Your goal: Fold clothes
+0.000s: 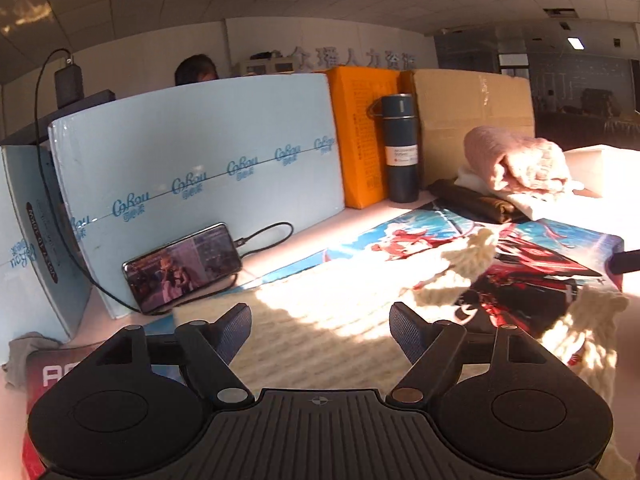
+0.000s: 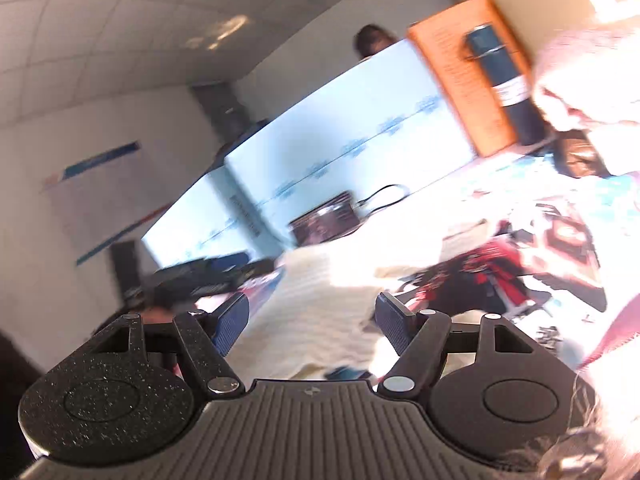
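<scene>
A cream knitted garment [image 1: 340,312] lies spread on a printed anime mat [image 1: 540,264], bright in sunlight; it also shows in the right wrist view [image 2: 320,312]. My left gripper [image 1: 320,328] is open and hovers just above the garment, holding nothing. My right gripper [image 2: 312,320] is open over the same garment, its view tilted and blurred. A black tip, perhaps the right gripper, shows at the right edge of the left wrist view [image 1: 626,262]. A pile of folded clothes with a pink knit [image 1: 516,156] on top sits at the back right.
Light blue boxes [image 1: 192,152] wall the left and back. A phone [image 1: 184,268] on a cable leans against them. An orange box [image 1: 360,132], a dark flask [image 1: 400,148] and a cardboard box [image 1: 472,120] stand behind. A grey cloth [image 1: 24,356] lies left.
</scene>
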The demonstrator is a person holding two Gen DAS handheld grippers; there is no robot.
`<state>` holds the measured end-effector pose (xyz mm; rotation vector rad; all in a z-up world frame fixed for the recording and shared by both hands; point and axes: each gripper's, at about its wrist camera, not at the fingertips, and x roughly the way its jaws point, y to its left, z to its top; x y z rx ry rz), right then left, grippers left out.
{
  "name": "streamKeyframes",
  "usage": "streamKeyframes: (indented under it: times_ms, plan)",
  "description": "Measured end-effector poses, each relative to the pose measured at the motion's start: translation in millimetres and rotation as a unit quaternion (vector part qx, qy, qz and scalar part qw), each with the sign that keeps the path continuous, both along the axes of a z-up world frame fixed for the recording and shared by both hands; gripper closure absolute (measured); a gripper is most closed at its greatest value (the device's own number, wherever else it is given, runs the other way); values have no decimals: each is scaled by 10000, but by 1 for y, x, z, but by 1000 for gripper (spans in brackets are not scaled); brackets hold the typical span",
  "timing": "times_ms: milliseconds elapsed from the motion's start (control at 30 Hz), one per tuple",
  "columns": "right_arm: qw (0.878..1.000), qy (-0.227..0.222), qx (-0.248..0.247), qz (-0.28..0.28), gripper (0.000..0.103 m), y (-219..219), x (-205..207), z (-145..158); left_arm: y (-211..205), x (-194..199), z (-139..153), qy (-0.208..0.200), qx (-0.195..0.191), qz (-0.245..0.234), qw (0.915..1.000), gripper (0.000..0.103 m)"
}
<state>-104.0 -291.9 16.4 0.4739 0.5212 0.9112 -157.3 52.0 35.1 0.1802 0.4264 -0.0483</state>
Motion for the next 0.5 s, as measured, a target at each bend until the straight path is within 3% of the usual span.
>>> streamKeyframes:
  times_ms: [133, 267, 300, 367, 433, 500]
  plan:
    - [9901, 623, 35, -1259, 29, -13, 6, -13, -33, -7, -23, 419, 407, -512, 9970, 24]
    - [9840, 606, -466, -1608, 32, -5, 8, -24, -38, -7, -45, 766, 553, -335, 9950, 24]
    - [9821, 606, -634, -1664, 35, 1, 9, -28, -38, -10, -47, 736, 563, -265, 9953, 17]
    - [9753, 712, -935, -1869, 68, 12, 10, -38, -37, -16, -51, 631, 735, -78, 9953, 7]
    - [9730, 661, -1038, -1953, 80, 14, 8, -43, -35, -20, -51, 595, 751, -28, 9954, 5]
    - [9715, 586, -1110, -2009, 84, 15, 6, -48, -31, -21, -51, 637, 627, 1, 9960, 5]
